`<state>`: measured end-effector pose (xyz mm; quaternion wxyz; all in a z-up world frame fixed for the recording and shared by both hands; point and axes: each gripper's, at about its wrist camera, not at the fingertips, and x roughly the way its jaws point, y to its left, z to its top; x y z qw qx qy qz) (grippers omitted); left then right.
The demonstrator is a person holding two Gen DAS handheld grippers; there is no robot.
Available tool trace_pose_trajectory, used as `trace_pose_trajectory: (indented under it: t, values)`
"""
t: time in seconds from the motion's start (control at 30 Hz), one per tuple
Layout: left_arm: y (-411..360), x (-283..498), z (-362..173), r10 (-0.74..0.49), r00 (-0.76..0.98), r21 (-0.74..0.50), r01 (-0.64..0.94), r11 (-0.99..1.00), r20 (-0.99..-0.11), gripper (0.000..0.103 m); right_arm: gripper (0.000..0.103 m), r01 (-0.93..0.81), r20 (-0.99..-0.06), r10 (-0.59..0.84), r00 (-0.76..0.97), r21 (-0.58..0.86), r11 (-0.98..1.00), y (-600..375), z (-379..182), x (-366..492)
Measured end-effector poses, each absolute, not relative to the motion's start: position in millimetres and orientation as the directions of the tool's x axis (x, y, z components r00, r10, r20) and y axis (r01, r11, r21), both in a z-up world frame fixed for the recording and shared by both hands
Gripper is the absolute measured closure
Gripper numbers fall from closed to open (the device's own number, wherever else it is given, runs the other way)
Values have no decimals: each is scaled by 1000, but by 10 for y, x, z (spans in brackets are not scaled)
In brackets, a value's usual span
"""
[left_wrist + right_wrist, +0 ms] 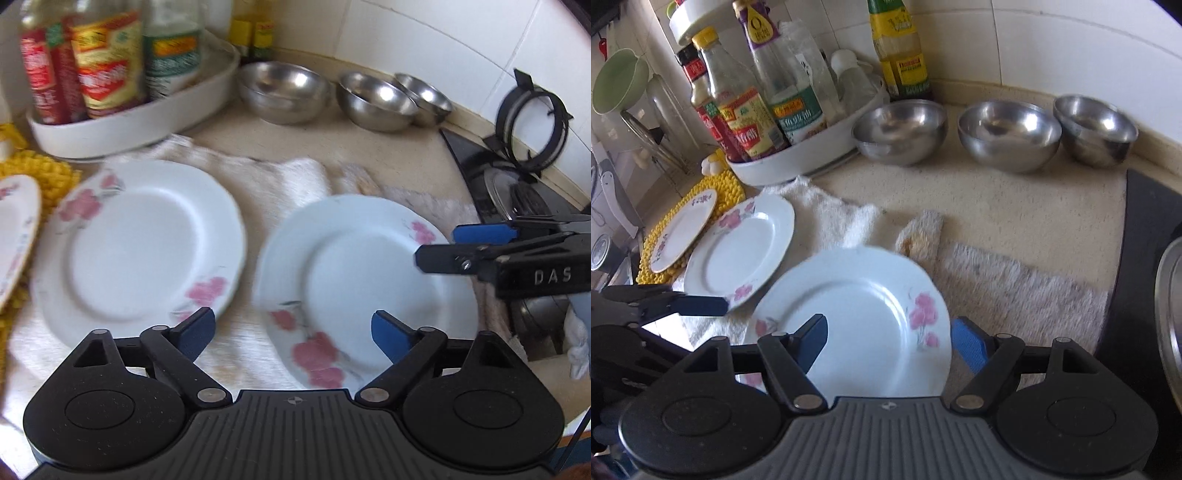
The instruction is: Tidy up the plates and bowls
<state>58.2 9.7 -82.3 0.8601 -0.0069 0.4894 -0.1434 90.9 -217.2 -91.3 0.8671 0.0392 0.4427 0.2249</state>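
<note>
My right tongs [889,338] stand wide directly over the near plate [849,317] lying flat on the towel [1015,288] on the desk, its rim between the pads, while my left tongs [293,332], also wide, sit further left

Beige speckled countertop [1015,206] here, with three steel bowls [1010,136] lined up along the back wall and a white tray [812,155] of sauce bottles in the corner. A rumpled white towel [1015,288] is spread across the front and there's a yellow knitted mat [713,188] off to the left. A black stove [491,192] butts up against the right end.
</note>
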Motion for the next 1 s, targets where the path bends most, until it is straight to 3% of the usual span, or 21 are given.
trace_pose_trajectory:
  t: [0.43, 0.87, 1.0]
  values:
    - [1072, 617, -775, -123, 522, -184, -67, 981, -844, 6, 25, -571, -731, 524, 438, 225, 790, -1076, -871, 1508]
    - [1314, 926, -919, -182, 531, -282, -113, 953, -828, 7, 29, -598, -788, 533, 309, 275, 753, -544, -1164, 1893]
    - [1273, 986, -929, -148, 529, -237, -105, 966, -836, 9, 28, -597, -788, 539, 298, 286, 750, -541, -1167, 1923]
